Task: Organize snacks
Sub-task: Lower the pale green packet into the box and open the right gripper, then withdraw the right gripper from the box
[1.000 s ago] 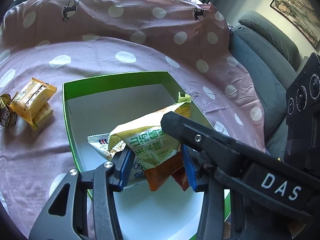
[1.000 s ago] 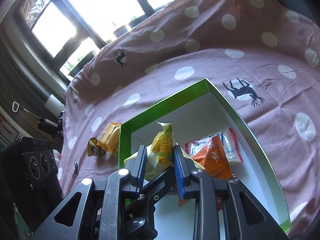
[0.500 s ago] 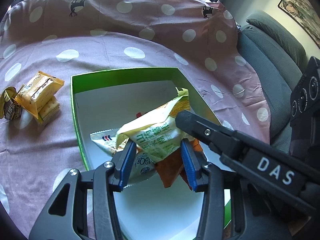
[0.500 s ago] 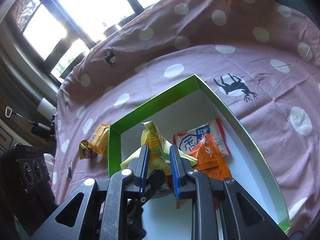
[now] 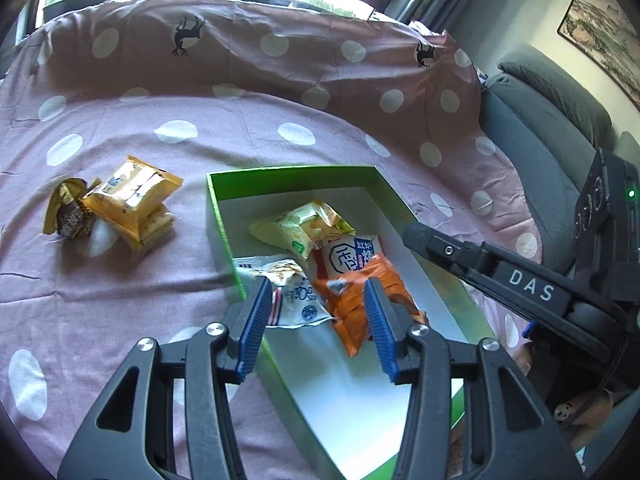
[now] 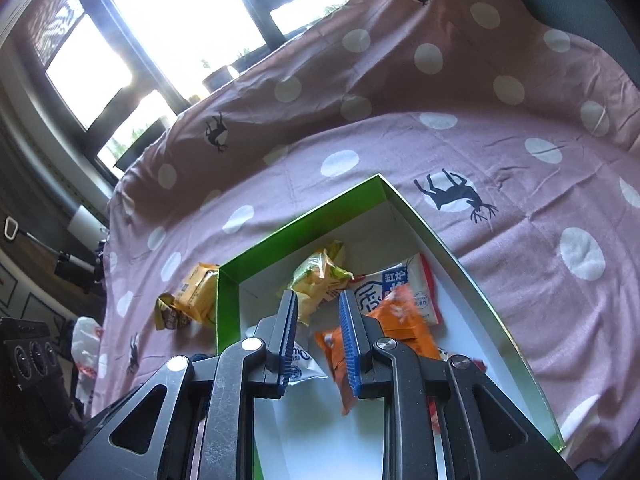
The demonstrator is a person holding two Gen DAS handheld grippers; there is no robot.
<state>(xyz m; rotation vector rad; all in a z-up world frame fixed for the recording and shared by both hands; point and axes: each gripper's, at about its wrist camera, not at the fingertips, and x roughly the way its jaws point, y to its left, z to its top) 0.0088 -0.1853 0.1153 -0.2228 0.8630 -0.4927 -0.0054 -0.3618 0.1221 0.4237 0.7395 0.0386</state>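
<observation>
Dropping done: yellow bag (image 5: 302, 228) lies in the green box (image 5: 288, 172). Left claw (image 5: 316, 320), jaws just opened, holds nothing; right claw (image 6: 318, 336) is closed, empty. Next: reach the packets (image 5: 128, 204) outside.

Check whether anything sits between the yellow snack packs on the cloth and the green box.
Nothing visible: only bare cloth lies between the yellow snack packs and the green box, though its side wall faces them.
</observation>
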